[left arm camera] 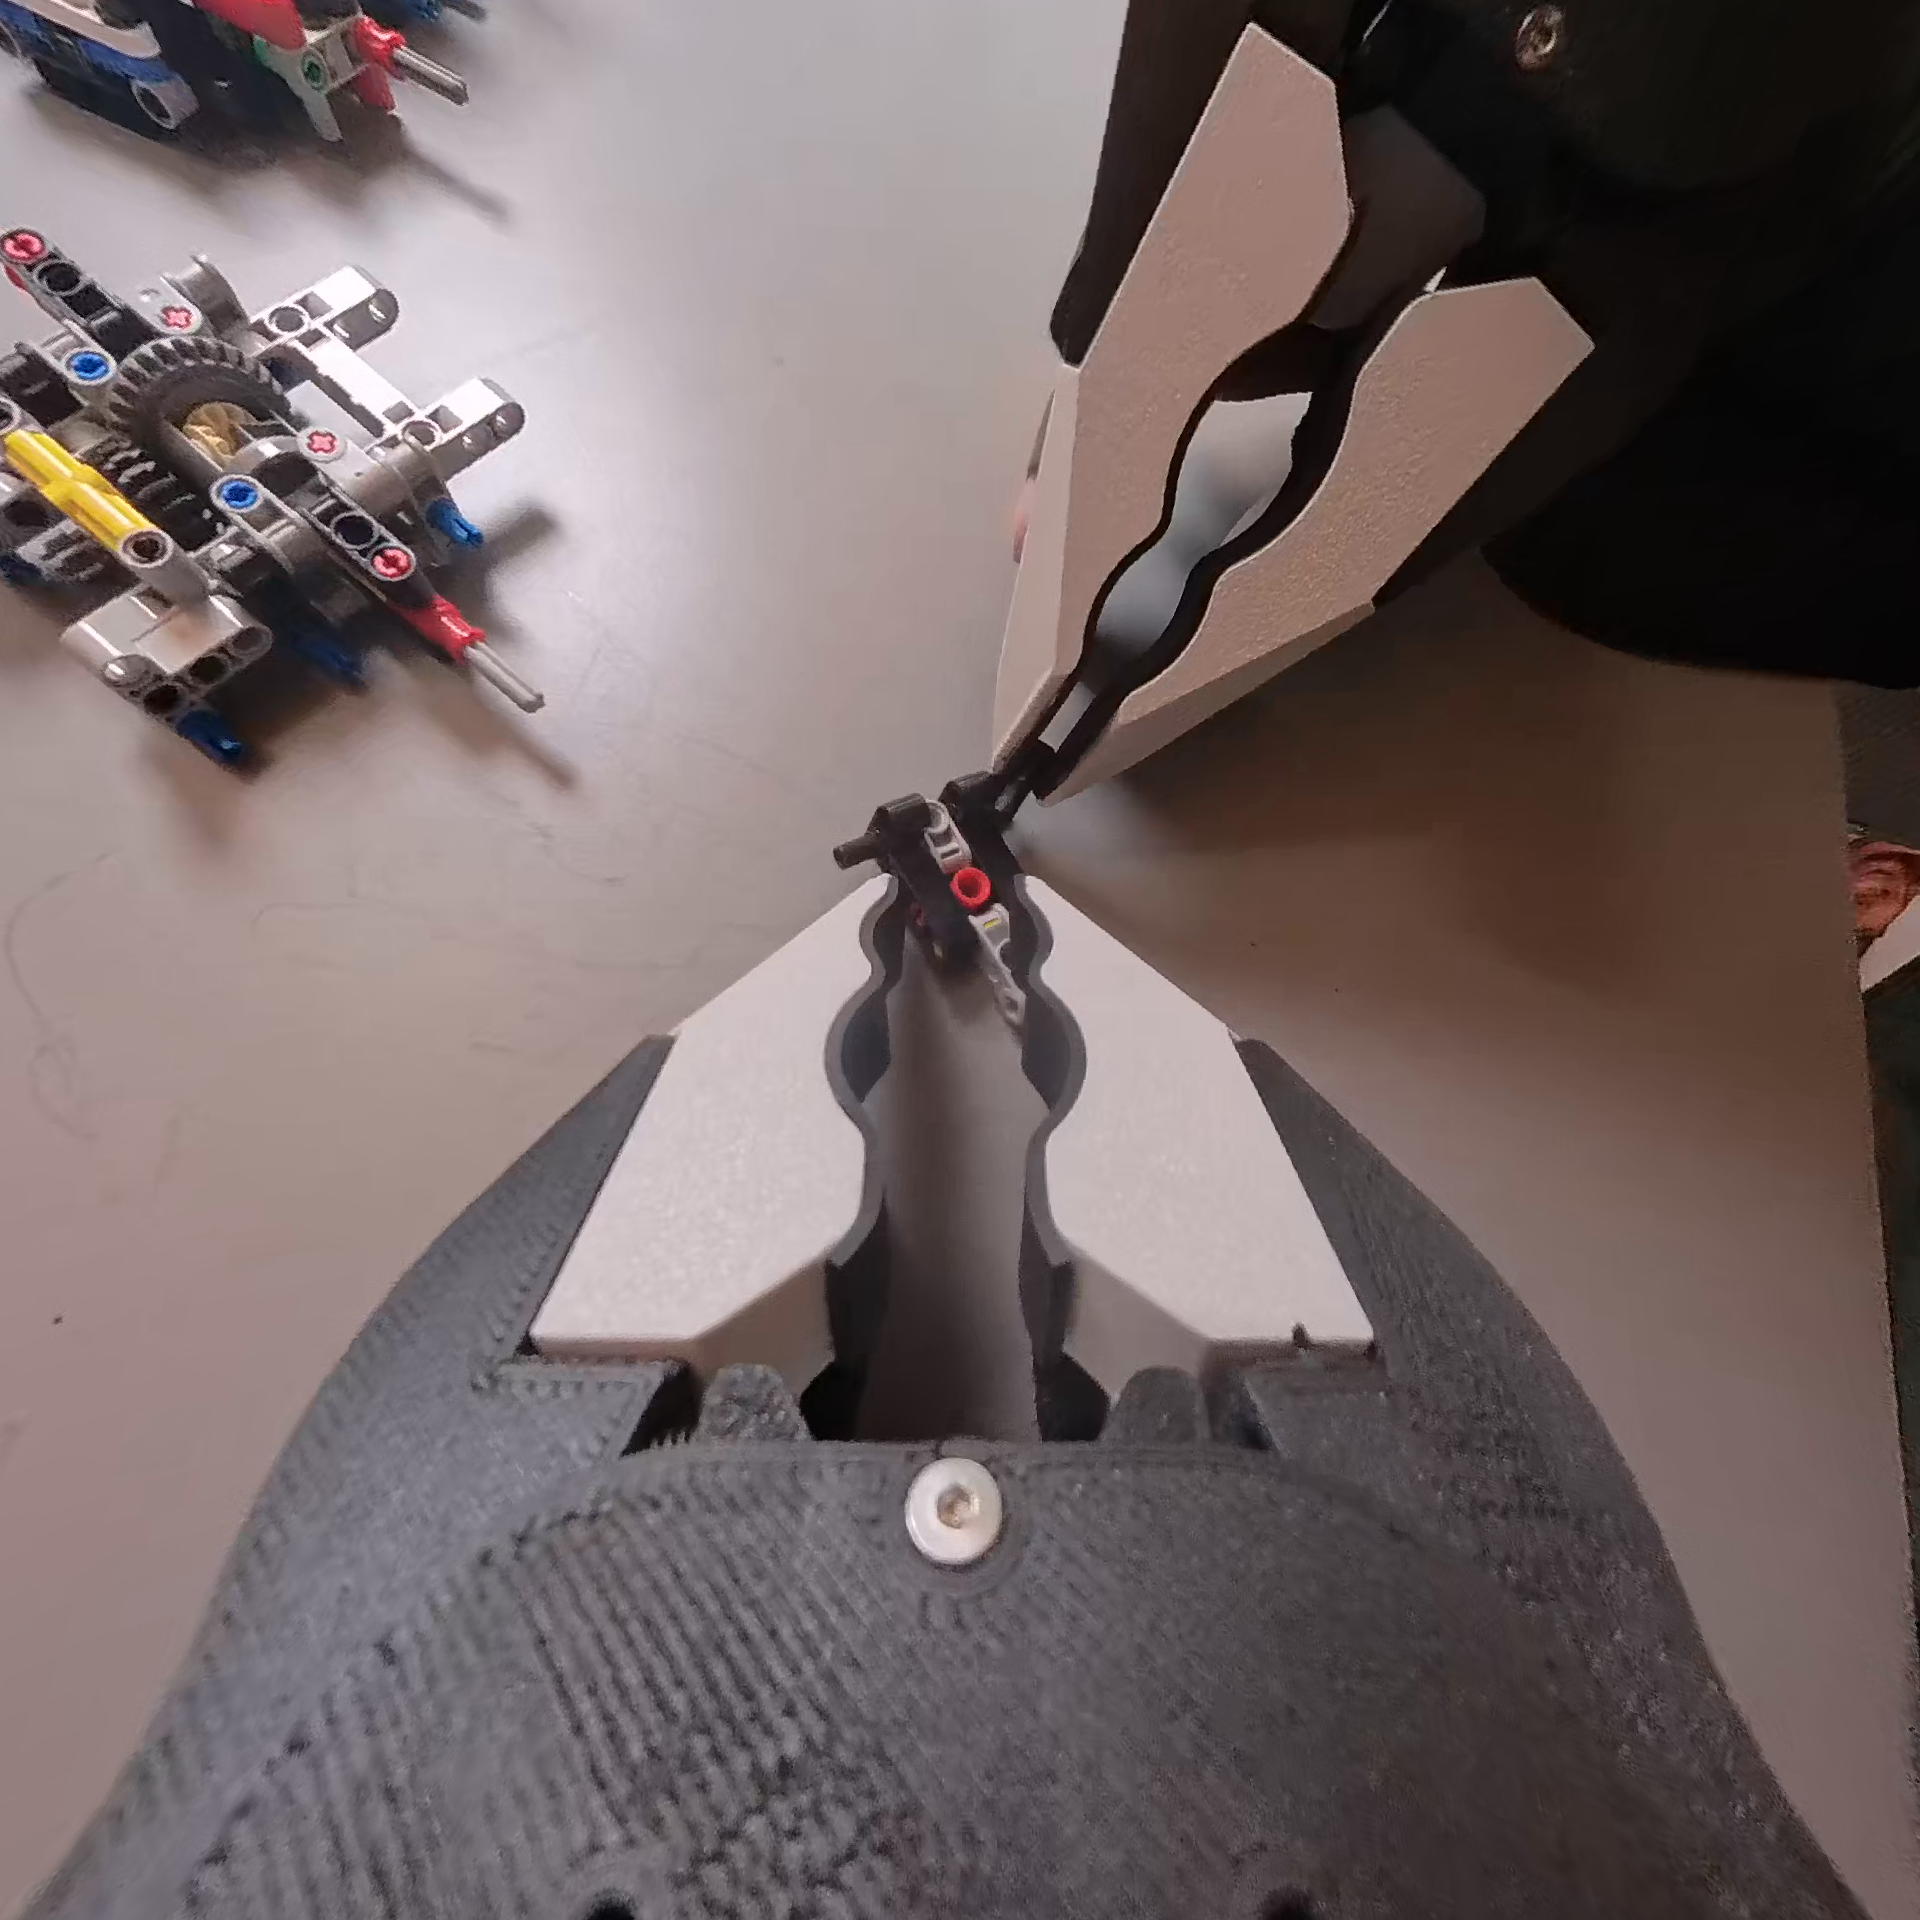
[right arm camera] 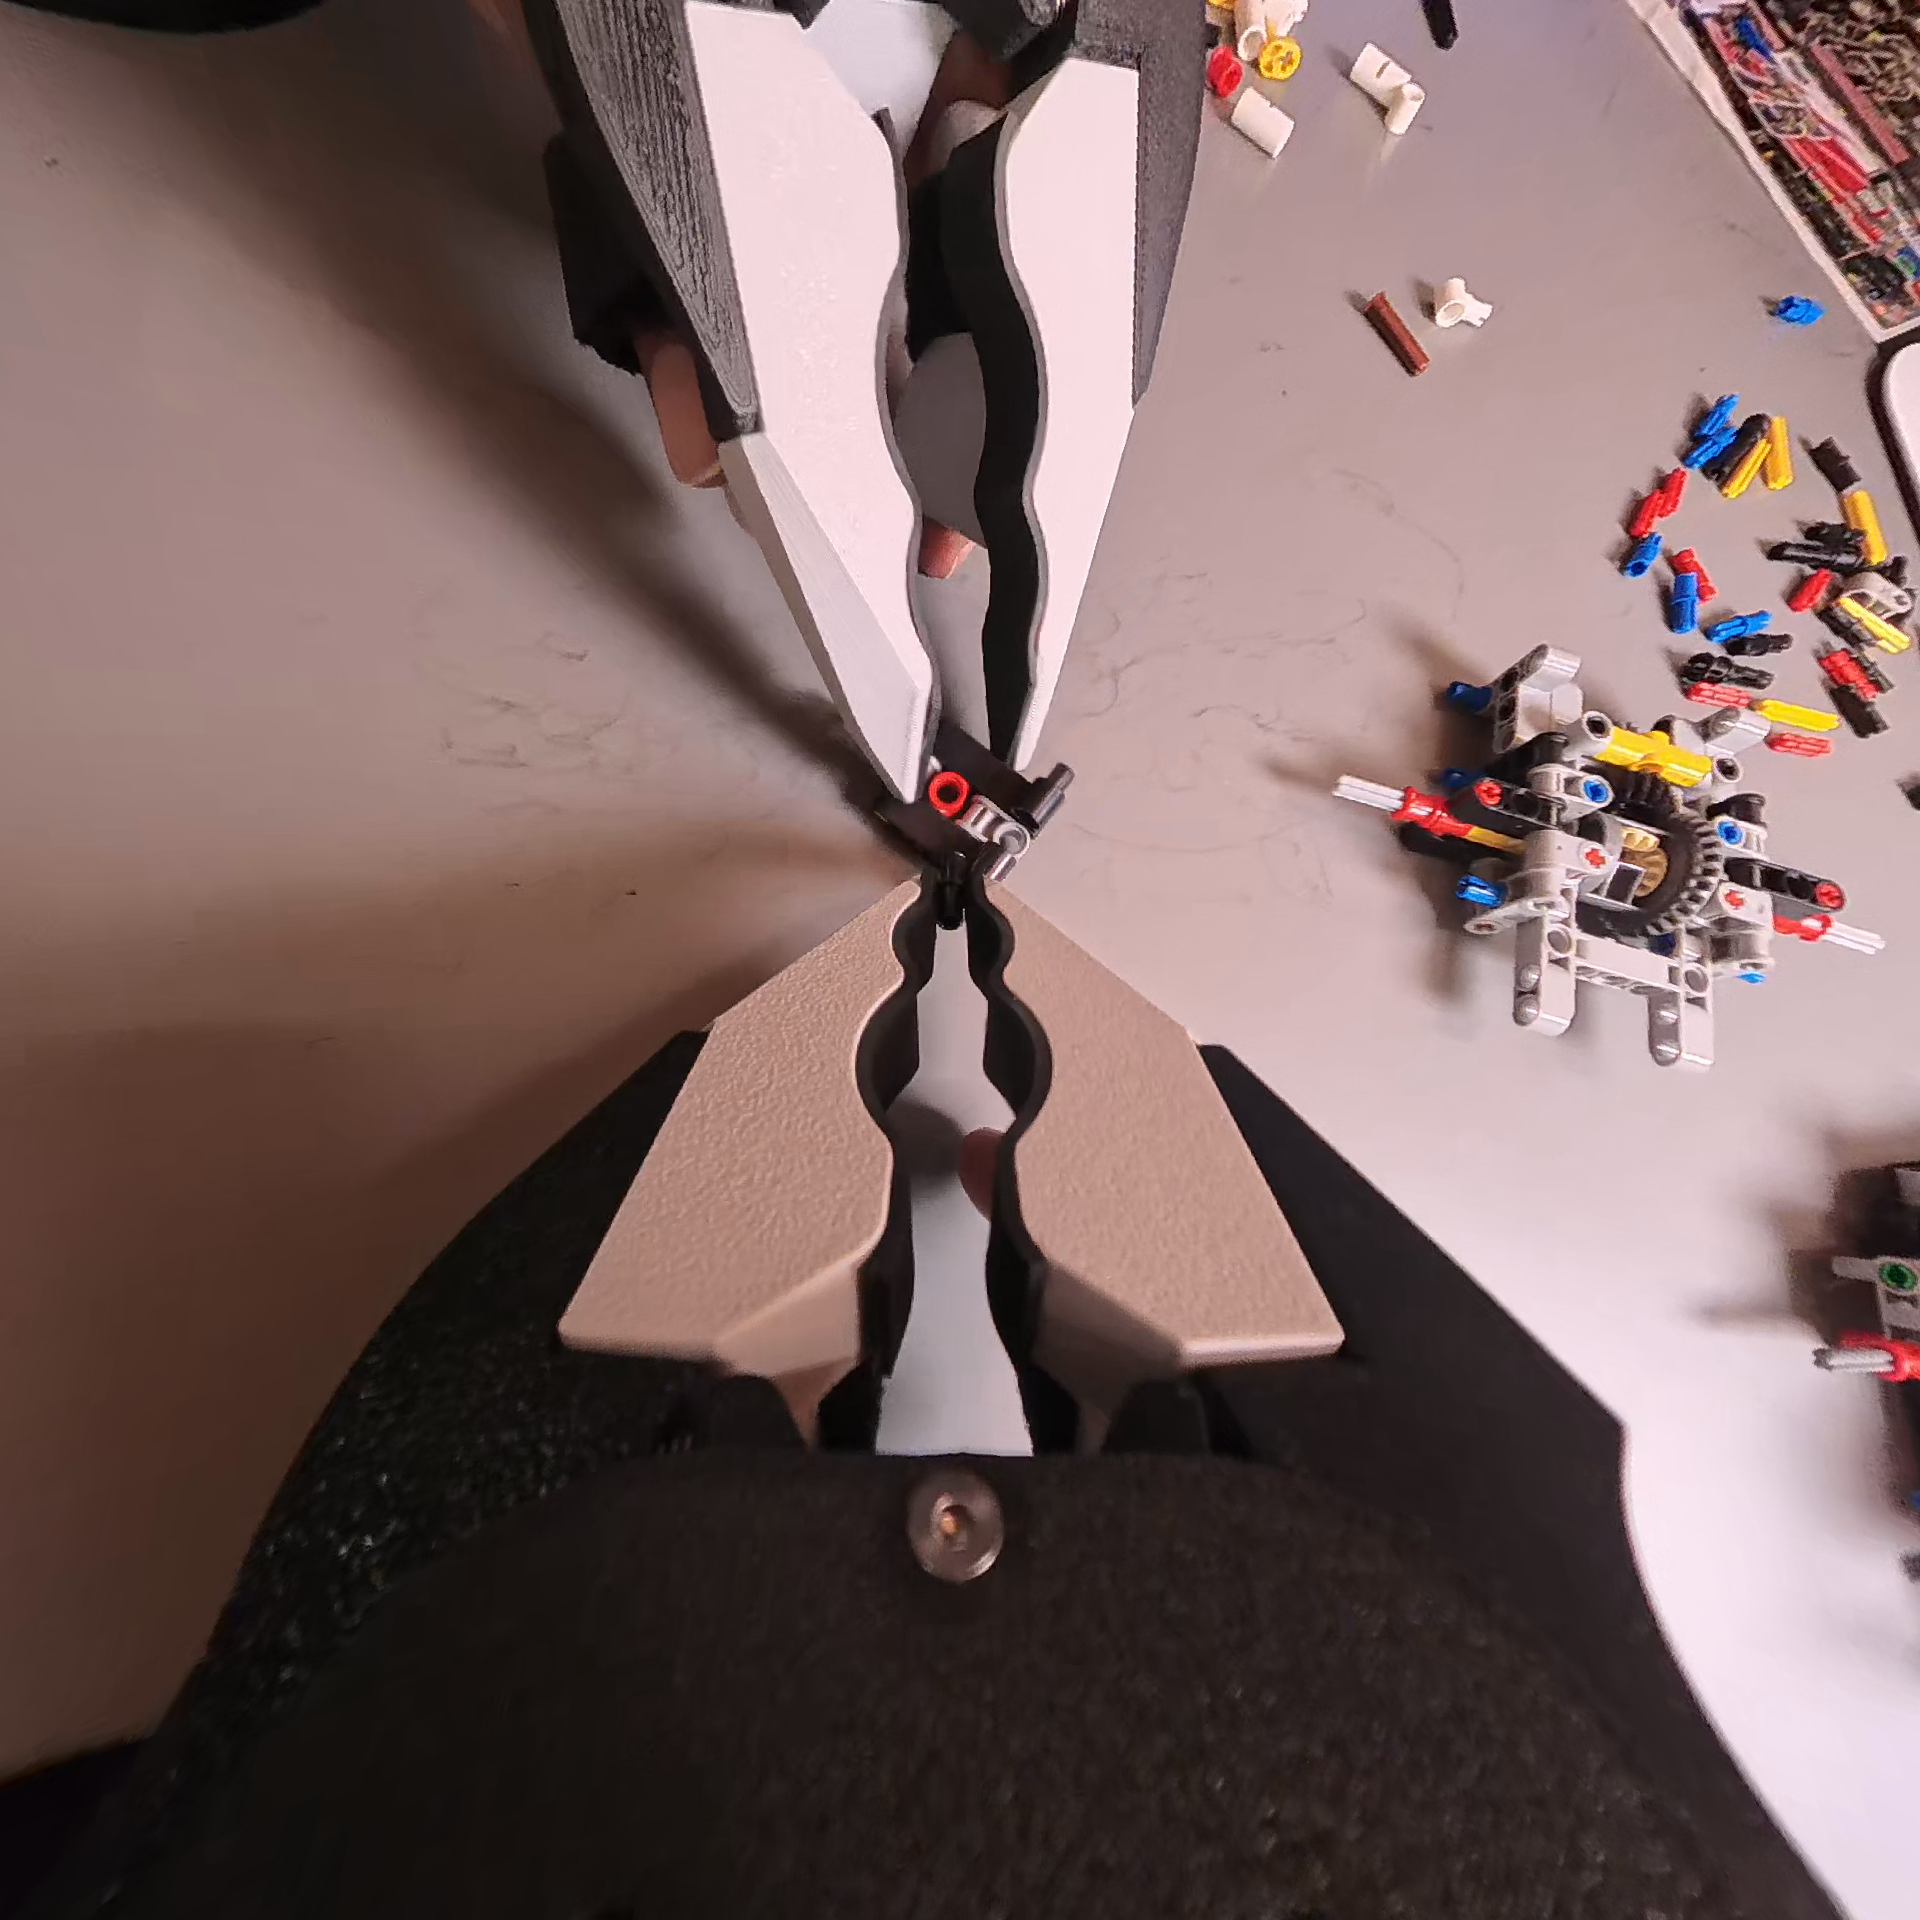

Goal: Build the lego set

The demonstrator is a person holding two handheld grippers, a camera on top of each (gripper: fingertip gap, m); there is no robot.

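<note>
Two grippers meet tip to tip over one small black toy piece (left arm camera: 940,878), a short cluster of building-toy parts with a red bushing (left arm camera: 970,886) and a grey link, lifted clear of the pale table (left arm camera: 727,520). Taking that small piece as the landmark and going left to right in the left wrist view: well off to its left lies a half-built toy gear assembly (left arm camera: 223,488) with a black toothed wheel, and past that, at the far edge, another built block; nothing lies between them and the piece. The left gripper (left arm camera: 951,914) comes at the piece from below in its own view, its jaws narrowed to a slim gap and closed on the piece's near end, so the piece's long axis runs roughly along the fingers and out beyond the tips. To the piece's upper right, the right gripper (left arm camera: 1023,774) reaches in at a slant, nearly closed, pinching a thin black pin (right arm camera: 948,902) that points into the piece's far end (the pin and the piece look to be touching, though how deeply it is seated cannot be told). Loose pins (right arm camera: 1756,582) sit well apart, in the right wrist view only.
</note>
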